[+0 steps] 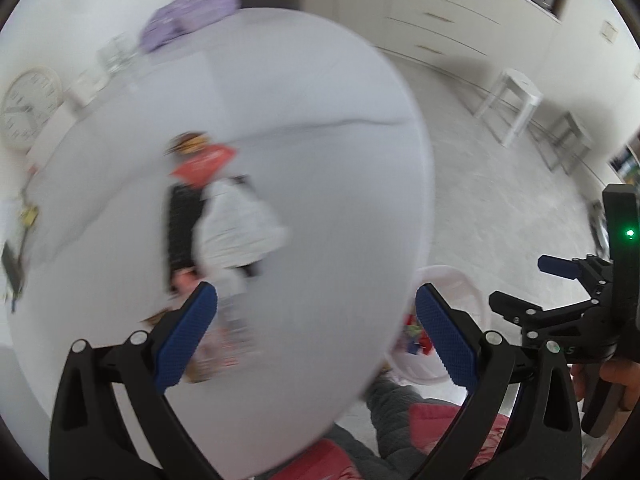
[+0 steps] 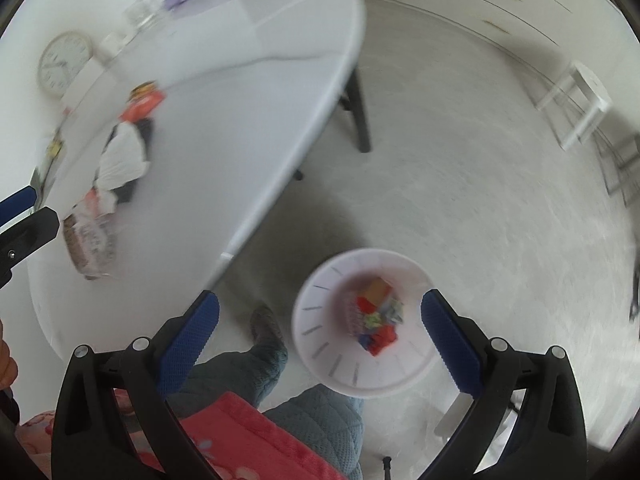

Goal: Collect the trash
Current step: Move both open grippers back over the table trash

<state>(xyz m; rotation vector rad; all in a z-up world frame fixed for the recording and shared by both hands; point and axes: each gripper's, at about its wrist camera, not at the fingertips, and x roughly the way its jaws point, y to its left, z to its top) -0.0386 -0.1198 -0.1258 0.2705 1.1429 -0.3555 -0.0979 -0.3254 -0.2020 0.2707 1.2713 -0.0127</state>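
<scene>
A wall clock (image 2: 64, 62) and a purple bag (image 1: 188, 12) are lying at the white table's (image 1: 320, 160) far edge; a white stool (image 2: 576, 104) is standing on the pale floor. Crumpled wrappers (image 1: 224, 224) are lying blurred on the tabletop. The white bin (image 2: 320, 344) is sitting beside it, holding colourful trash (image 2: 378, 316). The left gripper (image 1: 316, 332) and right gripper (image 2: 320, 340) are gaping wide, gripping nothing.
</scene>
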